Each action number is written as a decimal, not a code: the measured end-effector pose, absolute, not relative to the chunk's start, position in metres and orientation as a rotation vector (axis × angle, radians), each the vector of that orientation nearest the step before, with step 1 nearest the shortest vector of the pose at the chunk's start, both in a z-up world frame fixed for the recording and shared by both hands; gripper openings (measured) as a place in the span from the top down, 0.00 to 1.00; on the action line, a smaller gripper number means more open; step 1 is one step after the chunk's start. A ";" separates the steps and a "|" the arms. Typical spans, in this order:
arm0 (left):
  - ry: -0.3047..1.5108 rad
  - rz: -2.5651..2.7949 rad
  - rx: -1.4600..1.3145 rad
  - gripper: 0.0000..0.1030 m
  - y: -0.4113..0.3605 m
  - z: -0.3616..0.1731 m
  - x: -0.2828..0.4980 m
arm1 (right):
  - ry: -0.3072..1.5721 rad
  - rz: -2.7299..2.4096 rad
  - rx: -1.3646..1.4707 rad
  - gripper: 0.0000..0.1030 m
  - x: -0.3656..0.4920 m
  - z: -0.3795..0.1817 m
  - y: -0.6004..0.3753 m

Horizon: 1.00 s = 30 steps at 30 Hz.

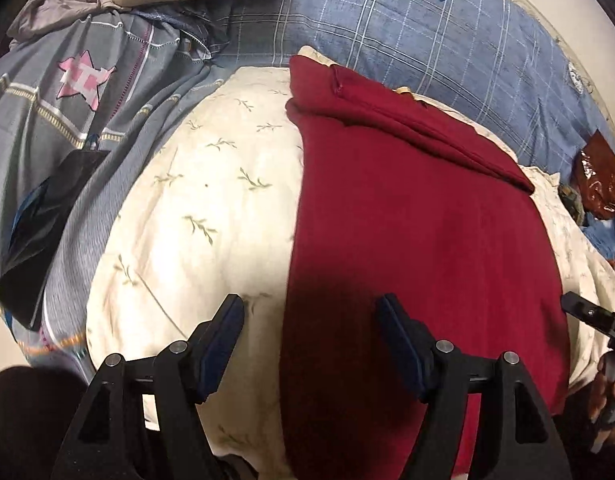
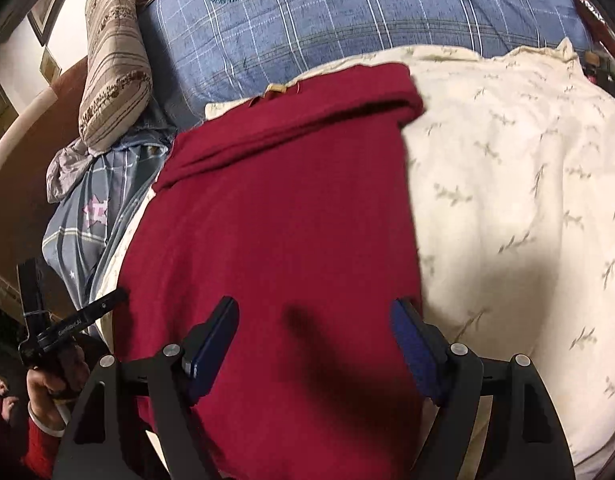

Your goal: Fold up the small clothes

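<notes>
Left gripper [image 1: 309,316]: jaws wide apart, nothing between the pads, nothing held. It hangs over the garment's left edge, one finger above the sheet, the other above the garment; contact with the cloth cannot be told.

Right gripper [image 2: 315,320]: jaws wide apart, empty. Both fingers hang over the garment, the right one at its right edge. The motion blur leaves contact unclear.

Garment [image 1: 419,248]: dark red cloth, lying flat on the sheet, a long panel running away from the grippers. Its far end carries a fold or rolled band lying crosswise; a pale label shows there in the right wrist view.
- Handling, as judged: soft, limp, light; it will drape and sag from any pinch, and layers may slide over each other. Not fragile. The weave looks matte, so it is probably not slippery.
- Where to hold, as judged: the two near corners, one per gripper, pinching all layers at the hem so the near end can be carried over to the far band.

Sheet [image 1: 195,208]: cream, leaf sprigs, under the garment and showing on both sides of it.

Blanket [image 1: 387,28]: blue plaid, beyond the garment's far end.

Pillow [image 2: 115,56]: striped, beyond the garment's far left corner.

Hand [image 2: 53,380]: grips the left gripper's handle, left of the garment.
</notes>
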<state>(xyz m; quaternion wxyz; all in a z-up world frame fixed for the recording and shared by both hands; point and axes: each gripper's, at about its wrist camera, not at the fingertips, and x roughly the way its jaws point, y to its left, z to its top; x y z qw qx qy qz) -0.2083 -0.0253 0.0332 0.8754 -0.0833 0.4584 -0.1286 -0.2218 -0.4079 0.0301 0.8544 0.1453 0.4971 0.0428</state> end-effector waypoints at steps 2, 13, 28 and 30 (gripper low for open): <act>0.962 -0.271 -0.166 0.33 -0.026 0.034 -0.213 | 1.049 0.087 0.297 0.22 -0.224 0.029 -0.406; 0.966 -0.281 -0.147 0.33 -0.029 0.028 -0.216 | 1.053 0.084 0.309 0.21 -0.236 0.025 -0.405; 1.007 -0.352 -0.192 0.33 -0.023 0.025 -0.222 | 1.082 0.090 0.358 0.18 -0.270 0.027 -0.424; 1.007 -0.348 -0.171 0.33 -0.026 0.025 -0.224 | 1.078 0.106 0.416 0.19 -0.275 0.023 -0.431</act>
